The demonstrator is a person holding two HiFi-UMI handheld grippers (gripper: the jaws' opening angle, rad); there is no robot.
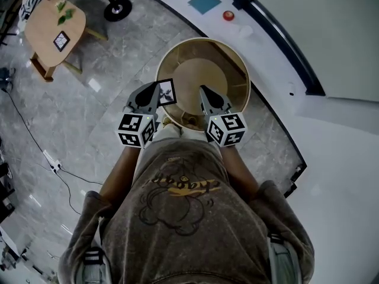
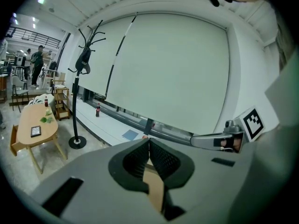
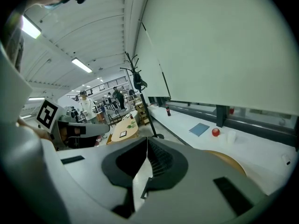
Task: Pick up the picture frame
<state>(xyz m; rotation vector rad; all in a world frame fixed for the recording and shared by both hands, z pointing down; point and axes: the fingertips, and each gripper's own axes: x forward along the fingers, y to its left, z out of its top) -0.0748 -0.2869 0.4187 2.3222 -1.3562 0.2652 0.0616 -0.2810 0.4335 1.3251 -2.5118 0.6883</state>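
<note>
**Inspector:** Head view first. Where is the picture frame?

**Onlooker:** The picture frame (image 1: 166,92) sits at the left rim of the round table (image 1: 240,61), tilted, just beside the left gripper (image 1: 153,94). I cannot tell whether they touch. The right gripper (image 1: 205,92) points over the tabletop, apart from the frame. Both are held side by side in front of the person. I judge this an approach stance, with the frame not yet gripped.

**Inspector:** Left gripper view?

**Onlooker:** The jaws of the left gripper (image 2: 149,141) are pressed together with nothing between them. Only a tan strip of the table shows through the gap lower down. The frame is outside this view, so it lies off the jaw line. The jaws would have to part and swing toward it before any grip.

**Inspector:** Right gripper view?

**Onlooker:** The right gripper (image 3: 147,141) likewise has its jaws meeting at the tips, empty. The table's edge (image 3: 229,160) shows to its right. It probably only keeps level with its partner.

**Inspector:** Anything else?

**Onlooker:** A flat dark-edged item (image 1: 61,40) lies on a distant small table (image 1: 44,22). It may be another frame, but it is too small to tell.
</note>
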